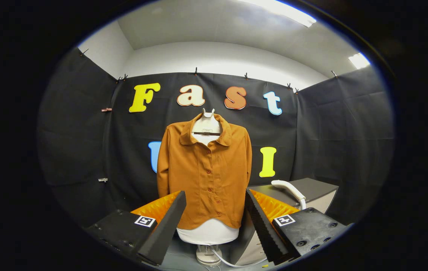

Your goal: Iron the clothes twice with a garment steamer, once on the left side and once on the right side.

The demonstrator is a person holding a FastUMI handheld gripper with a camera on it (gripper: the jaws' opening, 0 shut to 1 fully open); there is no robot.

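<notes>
Tongs (215, 201) agape before shirt (206, 169)

Gripper view: one fisheye camera riding on me, looking forward along my two fingers (172, 216), which stand spread apart with nothing between them. It faces level, square to the mannequin (207, 124) wearing the shirt (206, 169); that landmark sits centred, beyond my fingertips, near but apart. To its right, the steamer handle (289, 190) on a cabinet (311, 188). Behind it, booth wall; above it, ceiling.
</notes>
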